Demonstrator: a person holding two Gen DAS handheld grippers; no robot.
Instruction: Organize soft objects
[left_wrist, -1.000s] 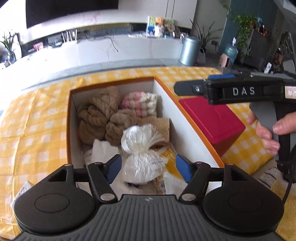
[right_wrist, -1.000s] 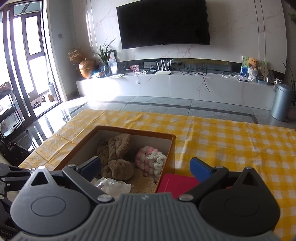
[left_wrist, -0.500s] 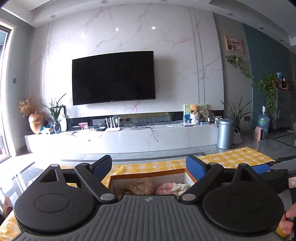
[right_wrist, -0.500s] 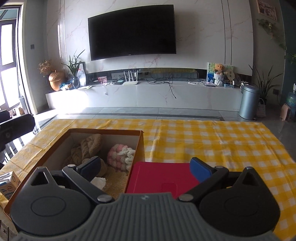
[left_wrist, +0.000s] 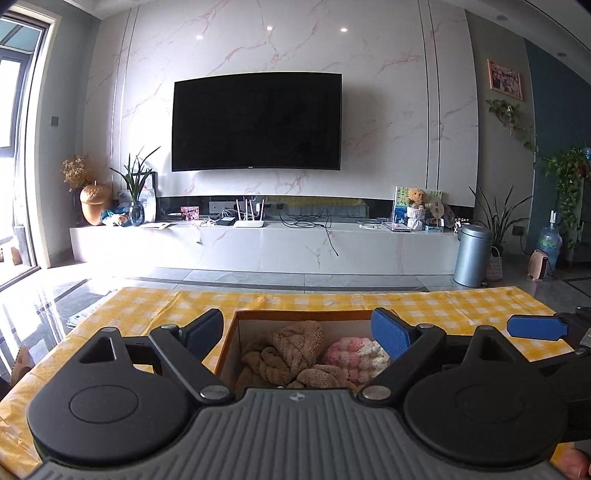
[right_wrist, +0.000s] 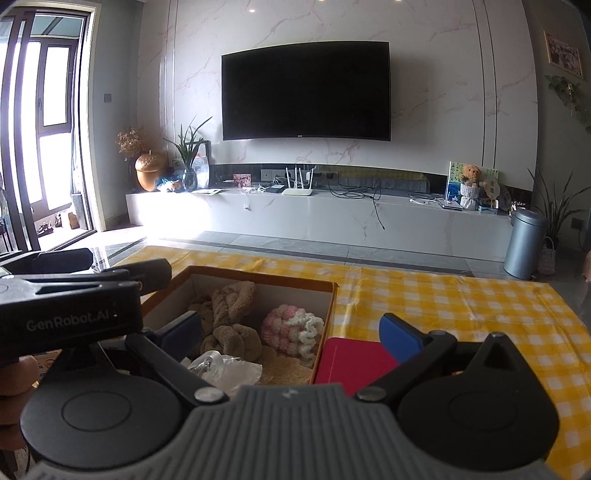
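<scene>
An orange-rimmed cardboard box sits on the yellow checked tablecloth. Inside lie a brown braided plush, a pink-and-white crochet ball and a clear plastic bag at the near end. My left gripper hovers at the box's near side, open wide, with nothing between its blue pads. My right gripper is open too and holds nothing, above the box's right wall and a red lid.
The tablecloth stretches bare to the right of the box. The left gripper's black body crowds the left of the right wrist view. One blue finger of the right gripper shows at the right of the left wrist view. Beyond the table are floor, a TV bench and a grey bin.
The left gripper tilted up from looking down into the box; its jaws widened and the plastic bag stayed in the box. The left gripper's body has come into the right wrist view.
</scene>
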